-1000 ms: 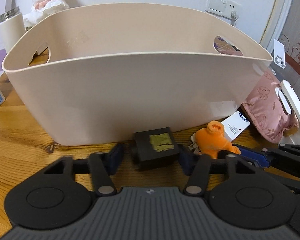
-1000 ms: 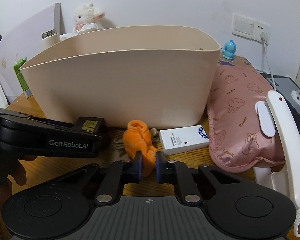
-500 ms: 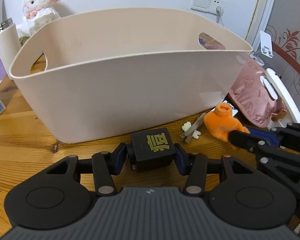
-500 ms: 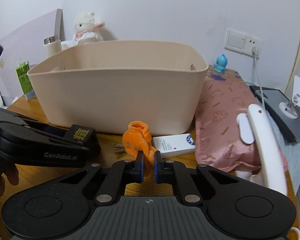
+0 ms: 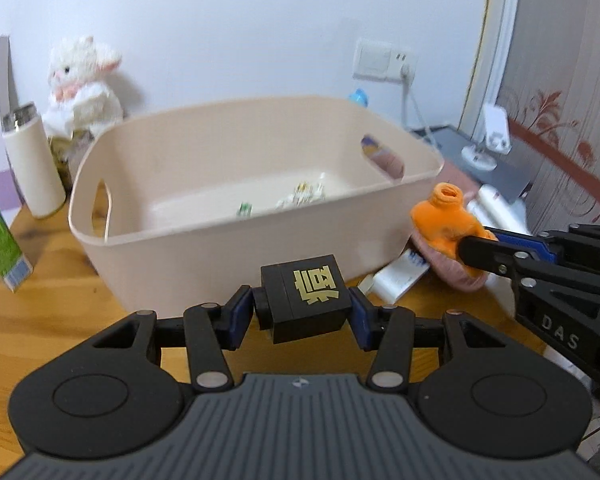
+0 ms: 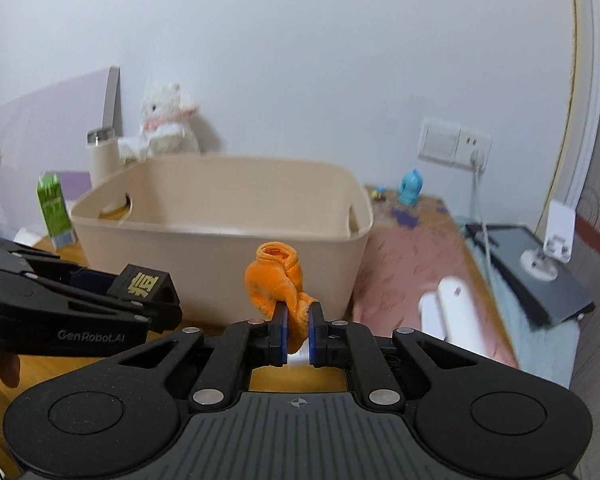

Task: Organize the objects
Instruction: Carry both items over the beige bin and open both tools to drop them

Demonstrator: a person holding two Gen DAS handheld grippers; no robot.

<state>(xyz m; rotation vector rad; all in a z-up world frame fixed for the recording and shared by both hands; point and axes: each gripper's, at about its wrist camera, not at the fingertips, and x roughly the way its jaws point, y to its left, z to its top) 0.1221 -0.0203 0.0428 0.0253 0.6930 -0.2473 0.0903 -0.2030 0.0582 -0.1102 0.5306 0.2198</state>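
Bin [image 5: 236,240] sat on table [image 5: 40,320], small items [image 5: 300,196] lay in it. Plush toy [image 5: 82,84] and bottle [image 5: 30,160] stood behind bin's left end, carton [image 5: 2,240] further left. Cube [image 5: 304,296] between left gripper [image 5: 302,314] fingers, before the bin. Toy [image 6: 278,280] in right gripper [image 6: 298,334], right of cube. Box [image 5: 400,276] lay on table under toy

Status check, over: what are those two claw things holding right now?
Left gripper shut on black cube with gold character. Right gripper shut on orange cloth toy. Both held near beige plastic tub; path unobstructed.
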